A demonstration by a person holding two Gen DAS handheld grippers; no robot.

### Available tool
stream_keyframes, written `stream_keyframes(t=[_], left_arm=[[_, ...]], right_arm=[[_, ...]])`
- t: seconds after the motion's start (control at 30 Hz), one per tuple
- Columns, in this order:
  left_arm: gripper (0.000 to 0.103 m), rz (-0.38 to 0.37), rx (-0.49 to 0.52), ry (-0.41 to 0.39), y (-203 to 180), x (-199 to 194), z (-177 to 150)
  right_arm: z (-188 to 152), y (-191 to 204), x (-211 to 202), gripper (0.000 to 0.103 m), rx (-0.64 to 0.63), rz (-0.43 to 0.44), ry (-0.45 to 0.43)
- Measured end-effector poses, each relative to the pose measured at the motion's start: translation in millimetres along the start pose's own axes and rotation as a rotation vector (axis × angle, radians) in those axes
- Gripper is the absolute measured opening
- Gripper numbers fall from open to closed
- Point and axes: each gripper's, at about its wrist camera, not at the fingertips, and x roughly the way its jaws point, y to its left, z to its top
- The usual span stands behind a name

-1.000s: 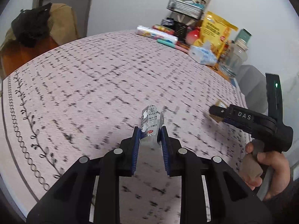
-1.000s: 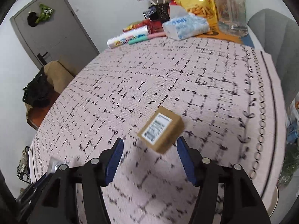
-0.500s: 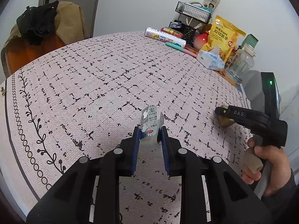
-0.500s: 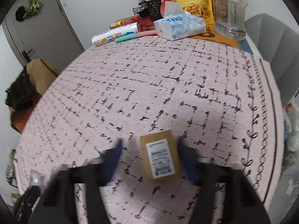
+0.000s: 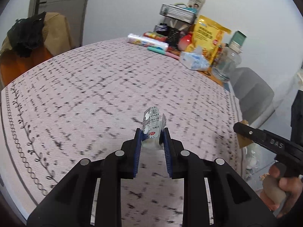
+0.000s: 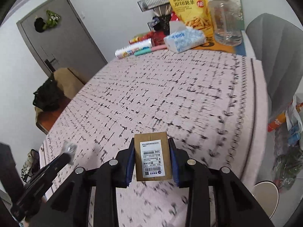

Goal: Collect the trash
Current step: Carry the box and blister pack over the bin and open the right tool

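Observation:
My left gripper (image 5: 151,135) is shut on a crumpled silver pill blister pack (image 5: 153,125) and holds it above the pink patterned tablecloth (image 5: 90,87). My right gripper (image 6: 151,151) is shut on a small brown cardboard box (image 6: 153,158) with a white barcode label, lifted off the cloth. In the left wrist view the right gripper (image 5: 244,132) shows at the right edge with the box (image 5: 243,141) partly hidden. In the right wrist view the left gripper (image 6: 64,157) shows at lower left with the blister pack (image 6: 69,148).
At the table's far end stand a yellow snack bag (image 6: 189,5), a tissue pack (image 6: 184,39), a clear jar (image 6: 226,19), a roll (image 6: 133,49) and a wire rack (image 5: 177,14). A grey chair (image 6: 278,53) and a plastic bag of trash (image 6: 287,141) are at the right.
My right gripper has closed on the cardboard box and lifted it from the cloth. My left gripper keeps hold of the blister pack and has shifted a little.

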Motion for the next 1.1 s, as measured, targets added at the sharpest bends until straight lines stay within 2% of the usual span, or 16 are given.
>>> stream_keyframes(t=[0.23, 0.57, 0.83, 1.1], left_arm=[[0.023, -0.075, 0.061, 0.019, -47, 4, -9], [0.023, -0.159, 0.148, 0.063, -110, 11, -27], [0.023, -0.209, 0.249, 0.094, -166, 17, -40], [0.023, -0.257, 0.331, 0.158, -221, 33, -59]], right_arm=[[-13, -45, -48, 0.033, 0.062, -0.04, -0.067], [-44, -136, -96, 0.033, 0.183, -0.174, -0.106], [-77, -195, -114, 0.033, 0.277, -0.25, -0.101], [-109, -244, -120, 0.033, 0.375, -0.267, -0.086]])
